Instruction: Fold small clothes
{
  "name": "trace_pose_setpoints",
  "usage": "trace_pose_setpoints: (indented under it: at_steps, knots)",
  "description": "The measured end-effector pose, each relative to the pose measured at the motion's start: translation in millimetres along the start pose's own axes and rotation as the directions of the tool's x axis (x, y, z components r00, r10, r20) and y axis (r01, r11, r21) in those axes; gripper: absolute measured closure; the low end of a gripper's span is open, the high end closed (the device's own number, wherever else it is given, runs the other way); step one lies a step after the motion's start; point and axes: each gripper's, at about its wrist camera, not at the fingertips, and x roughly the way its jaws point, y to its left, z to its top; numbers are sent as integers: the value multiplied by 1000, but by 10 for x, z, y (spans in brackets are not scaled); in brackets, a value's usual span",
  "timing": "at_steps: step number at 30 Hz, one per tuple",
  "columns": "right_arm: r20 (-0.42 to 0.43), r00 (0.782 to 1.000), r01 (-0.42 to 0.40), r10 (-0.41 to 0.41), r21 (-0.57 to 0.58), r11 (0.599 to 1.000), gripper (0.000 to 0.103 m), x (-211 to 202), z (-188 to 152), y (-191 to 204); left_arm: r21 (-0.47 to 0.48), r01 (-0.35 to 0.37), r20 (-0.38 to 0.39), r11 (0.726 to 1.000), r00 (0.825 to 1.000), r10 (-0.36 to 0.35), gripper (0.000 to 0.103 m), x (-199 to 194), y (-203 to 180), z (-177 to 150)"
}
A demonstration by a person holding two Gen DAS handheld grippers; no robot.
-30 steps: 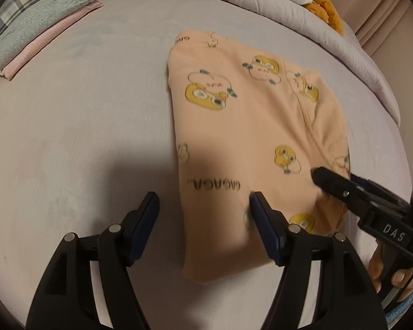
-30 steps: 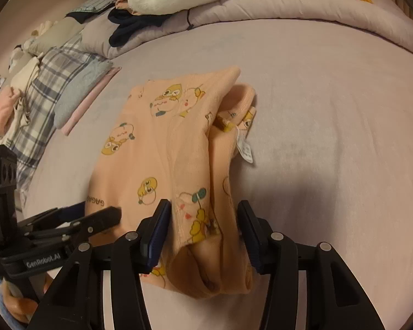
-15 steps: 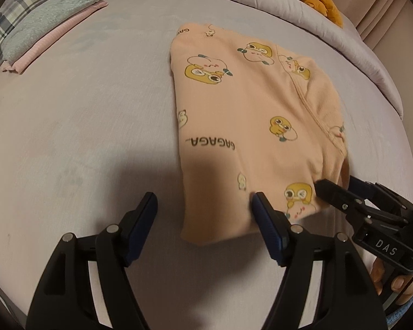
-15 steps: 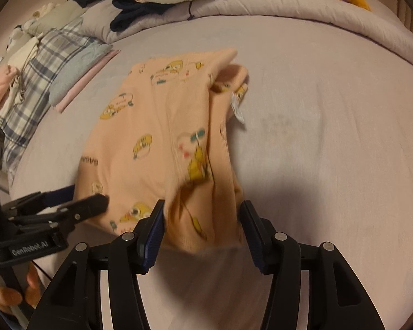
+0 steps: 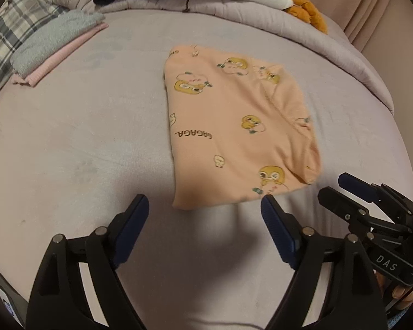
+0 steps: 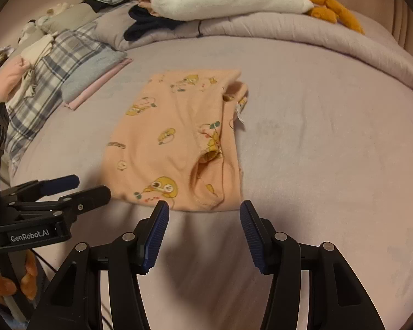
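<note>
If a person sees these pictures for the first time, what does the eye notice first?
First, the peach garment with yellow cartoon ducks, lying folded flat in the middle of the lilac bed. Next, the two black claws in front of it: the left claw is opening, the right claw stands apart, both empty. Then the folded clothes stack at the far left.
</note>
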Motion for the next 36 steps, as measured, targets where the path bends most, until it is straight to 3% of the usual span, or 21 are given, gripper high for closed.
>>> trace_pose_setpoints:
  at_steps: [4, 7, 14, 22, 26, 36]
  knots:
    - [23, 1000, 3, -2, -13, 1000, 46, -82, -24, 11, 27, -12, 37, 1000, 999, 11, 11, -121, -49, -9]
    - [51, 999, 10, -9, -22, 1000, 34, -150, -41, 14, 35, -11, 60, 999, 998, 9, 9, -212, -84, -32]
    - [87, 996, 24, -21, -39, 999, 34, -305, -99, 75, 54, -24, 109, 998, 994, 18, 2, -413, -158, -74]
    - [125, 991, 45, -39, -52, 998, 32, -426, -127, 129, 60, -44, 162, 997, 986, 34, 1, -624, -211, -144]
    - [140, 989, 58, -50, -56, 997, 12, -492, -127, 129, 59, -37, 192, 998, 981, 25, 1, -703, -197, -171]
    - [185, 980, 86, -71, -73, 994, 2, -610, -113, 177, 24, -69, 204, 997, 977, 63, 0, -850, -159, -185]
